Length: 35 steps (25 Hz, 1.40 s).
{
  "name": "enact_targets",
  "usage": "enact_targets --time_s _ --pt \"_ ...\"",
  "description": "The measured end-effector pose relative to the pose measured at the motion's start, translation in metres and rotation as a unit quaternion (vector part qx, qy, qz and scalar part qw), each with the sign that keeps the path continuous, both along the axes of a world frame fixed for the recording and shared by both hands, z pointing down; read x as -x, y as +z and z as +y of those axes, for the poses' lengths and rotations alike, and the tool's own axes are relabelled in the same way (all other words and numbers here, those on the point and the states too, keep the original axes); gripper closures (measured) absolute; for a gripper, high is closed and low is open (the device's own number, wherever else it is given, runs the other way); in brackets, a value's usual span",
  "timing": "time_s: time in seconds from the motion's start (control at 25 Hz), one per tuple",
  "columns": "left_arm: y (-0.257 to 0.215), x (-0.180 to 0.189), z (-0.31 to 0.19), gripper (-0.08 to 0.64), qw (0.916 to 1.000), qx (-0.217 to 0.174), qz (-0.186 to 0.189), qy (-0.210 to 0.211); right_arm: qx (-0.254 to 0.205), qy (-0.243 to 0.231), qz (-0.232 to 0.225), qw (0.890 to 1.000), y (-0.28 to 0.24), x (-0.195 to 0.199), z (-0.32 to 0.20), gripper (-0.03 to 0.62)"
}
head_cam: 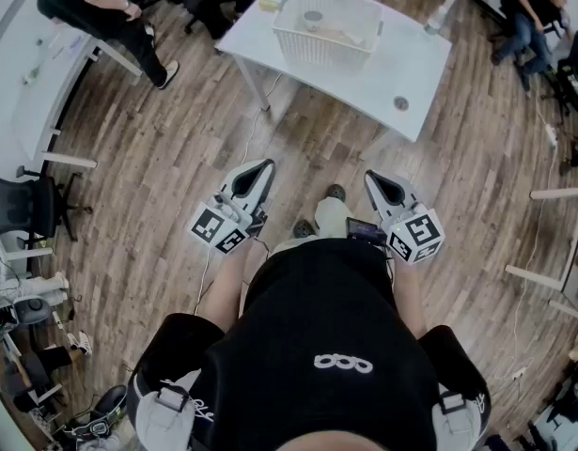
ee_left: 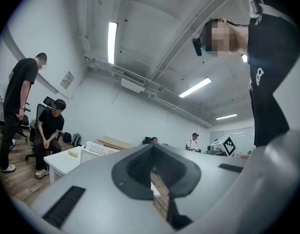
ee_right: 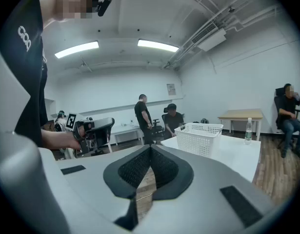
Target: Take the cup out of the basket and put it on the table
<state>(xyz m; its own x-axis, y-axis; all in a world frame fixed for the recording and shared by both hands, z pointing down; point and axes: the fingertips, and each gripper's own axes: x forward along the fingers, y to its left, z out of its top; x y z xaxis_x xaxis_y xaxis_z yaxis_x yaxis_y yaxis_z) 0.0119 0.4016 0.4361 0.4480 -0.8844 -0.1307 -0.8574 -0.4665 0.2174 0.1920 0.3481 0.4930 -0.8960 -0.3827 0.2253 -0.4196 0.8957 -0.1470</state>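
Observation:
The white mesh basket (head_cam: 328, 28) stands on the white table (head_cam: 364, 78) far ahead of me, across a stretch of wooden floor. A grey round cup (head_cam: 313, 18) shows inside the basket near its left end. Both grippers hang at waist height, well short of the table. My left gripper (head_cam: 261, 168) is shut and holds nothing; in its own view the basket (ee_left: 98, 150) sits low at the left. My right gripper (head_cam: 374, 178) is also shut and holds nothing, and the basket (ee_right: 198, 138) and table (ee_right: 237, 155) lie ahead to its right.
A clear bottle (head_cam: 437, 15) stands at the table's far right corner, a small round object (head_cam: 400, 103) near its front edge, a yellow item (head_cam: 268, 6) at its left. People sit at the back left (head_cam: 101, 7) and back right (head_cam: 533, 12). An office chair (head_cam: 25, 205) stands at the left.

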Motion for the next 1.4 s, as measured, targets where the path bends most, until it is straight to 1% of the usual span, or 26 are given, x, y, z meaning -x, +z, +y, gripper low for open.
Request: enact_targets --time_s 0.16,0.36,0.52,0.76,1.0,1.2,1.4 --pt "-0.001 -0.005 0.008 0.552 1.0 0.004 0.008 0.004 0.011 0.004 0.007 1.0 0.002 -0.006 0.011 0.568" --pt "-0.007 -0.001 0.015 0.552 1.0 -0.001 0.01 0.0 0.007 0.006 0.008 1.0 -0.004 -0.007 0.018 0.568" --pt "-0.007 0.003 0.013 0.552 0.9999 -0.003 0.007 -0.009 0.01 0.013 0.001 1.0 -0.004 -0.006 0.01 0.568" --pt "0.005 0.011 -0.003 0.552 0.9998 0.01 0.006 -0.013 0.021 0.021 0.0 1.0 0.007 0.0 -0.012 0.567" --pt "0.009 0.024 -0.046 0.552 0.9998 0.018 0.004 -0.012 0.035 0.031 -0.005 0.999 0.017 0.009 -0.054 0.567" --pt "0.014 0.04 -0.103 0.552 0.9997 0.022 -0.003 -0.01 0.034 0.036 -0.01 0.999 0.022 0.024 -0.116 0.568" --pt "0.005 0.067 -0.174 0.552 0.9995 0.025 -0.01 -0.015 0.031 0.032 -0.012 0.999 0.009 0.048 -0.19 0.568"
